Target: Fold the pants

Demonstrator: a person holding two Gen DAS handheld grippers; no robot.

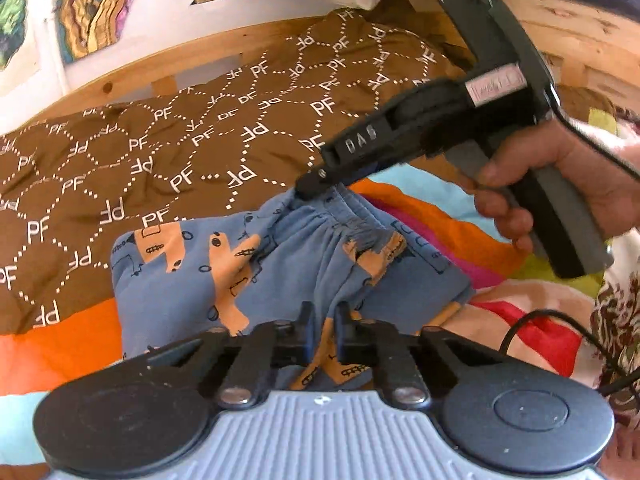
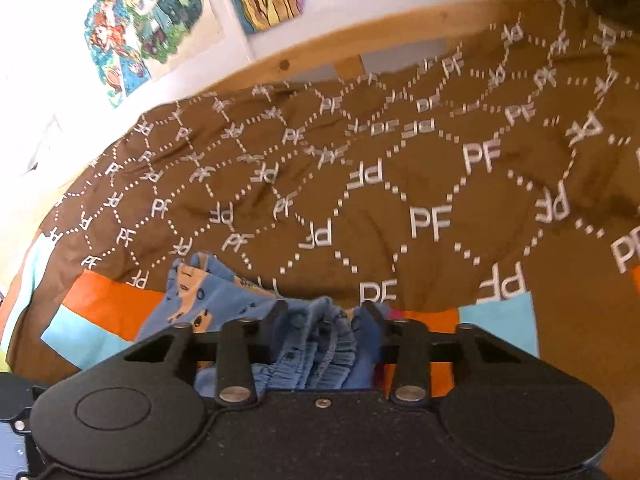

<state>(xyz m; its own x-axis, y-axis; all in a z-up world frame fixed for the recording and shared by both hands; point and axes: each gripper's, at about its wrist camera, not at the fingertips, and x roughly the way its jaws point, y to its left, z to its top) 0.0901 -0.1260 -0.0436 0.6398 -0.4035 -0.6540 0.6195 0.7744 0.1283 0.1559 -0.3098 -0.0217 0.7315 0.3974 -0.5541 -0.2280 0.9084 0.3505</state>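
My left gripper (image 1: 323, 320) pinches the near edge of the blue pants (image 1: 224, 280), fabric betw. its fingers. My right gripper (image 2: 326, 320) clamps the gathered waistband (image 2: 320, 344). Pants lie bunched on the striped sheet (image 1: 60, 344), just beside the brown PF blanket (image 2: 360, 184).

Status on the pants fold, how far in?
Done: hard to say; the pants look bunched in layers on the brown blanket, no tidy fold yet.
In hand: both grippers grip them. The right gripper pinches the gathered waistband; the left gripper is shut on a fold of fabric nearer the camera.
Left: lay the pants flat, align the edges, finish the fold.
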